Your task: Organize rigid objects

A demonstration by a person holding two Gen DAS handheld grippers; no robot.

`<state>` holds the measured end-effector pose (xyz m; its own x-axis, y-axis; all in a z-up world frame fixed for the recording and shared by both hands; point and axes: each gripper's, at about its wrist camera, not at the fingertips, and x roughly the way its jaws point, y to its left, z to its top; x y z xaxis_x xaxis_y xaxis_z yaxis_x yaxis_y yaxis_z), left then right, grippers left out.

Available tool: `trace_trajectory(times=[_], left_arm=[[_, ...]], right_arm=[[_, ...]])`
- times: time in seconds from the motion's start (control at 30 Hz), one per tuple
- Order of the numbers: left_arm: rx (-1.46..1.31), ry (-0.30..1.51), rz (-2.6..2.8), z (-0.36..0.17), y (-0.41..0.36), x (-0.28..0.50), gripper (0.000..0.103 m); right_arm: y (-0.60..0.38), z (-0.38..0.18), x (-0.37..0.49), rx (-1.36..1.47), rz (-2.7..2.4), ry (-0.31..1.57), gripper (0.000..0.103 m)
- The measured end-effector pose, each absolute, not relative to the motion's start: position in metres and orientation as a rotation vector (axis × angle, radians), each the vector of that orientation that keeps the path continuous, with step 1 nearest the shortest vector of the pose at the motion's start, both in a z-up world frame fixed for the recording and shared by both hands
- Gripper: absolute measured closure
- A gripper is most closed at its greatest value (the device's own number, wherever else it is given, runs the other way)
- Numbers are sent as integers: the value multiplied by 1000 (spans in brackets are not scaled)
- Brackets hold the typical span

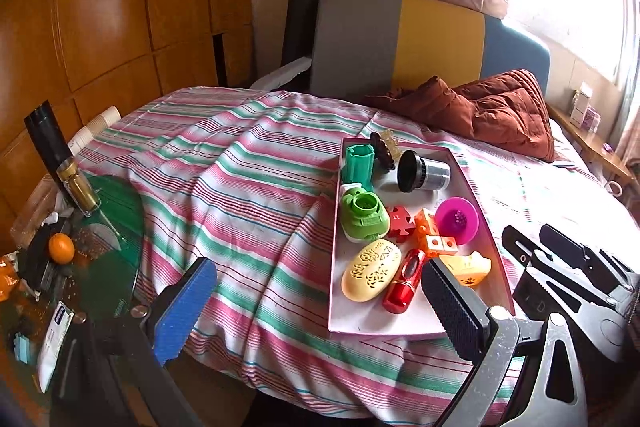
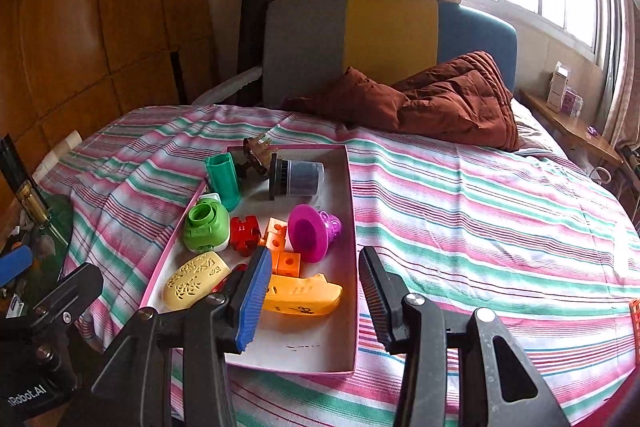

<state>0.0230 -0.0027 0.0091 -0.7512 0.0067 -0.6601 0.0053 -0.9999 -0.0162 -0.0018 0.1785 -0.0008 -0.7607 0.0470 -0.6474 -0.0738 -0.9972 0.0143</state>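
Bed (image 2: 480, 195): striped pink, green and white sheet, filling most of both views. Headboard (image 2: 384, 39) in grey, yellow and blue panels stands at its far end.

Quilt (image 2: 448, 99): rust-brown, crumpled against the headboard, well apart from the tray.

Tray (image 2: 352, 267): shallow, white inside with a pink rim, lying flat on the sheet and holding all the sorted pieces.

Left gripper (image 1: 320, 303): fingers wide apart, nothing between them; the blue pad (image 1: 184, 311) hangs over the bed's near edge, the black pad over the tray's near corner.

Right gripper (image 2: 312, 299): fingers part-way apart and empty, straddling the tray's right rim, above its near end.

Tray contents, far end to near end:
- Filter (image 2: 298, 179): grey cylinder with a black cap, lying on its side.
- Green tube (image 2: 224, 179): upright at the far left, beside a brown clip (image 2: 256, 151) on the far rim.
- Lime case (image 2: 206, 227): rounded, against the left rim.
- Magenta funnel (image 2: 310, 233): tipped on its side, mouth facing the camera, just right of the cubes.
- Cream case (image 2: 196, 281): oval with cut-out pattern, near left.
- Yellow boat (image 2: 304, 297): near the middle, partly behind the right gripper's blue finger.
- Red tube (image 1: 404, 283): glossy, between cream case and boat.
- Red block (image 2: 244, 233): touching the lime case.
- Orange cubes (image 2: 280, 247): linked, in the centre.
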Motion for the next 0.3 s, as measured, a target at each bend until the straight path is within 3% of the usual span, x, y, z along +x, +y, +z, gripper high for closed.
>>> trace_trajectory(times=[0.3], left_arm=[[-1103, -88, 2946, 4, -10, 21, 2]], right_arm=[[172, -6, -3, -1089, 2888, 41, 58]])
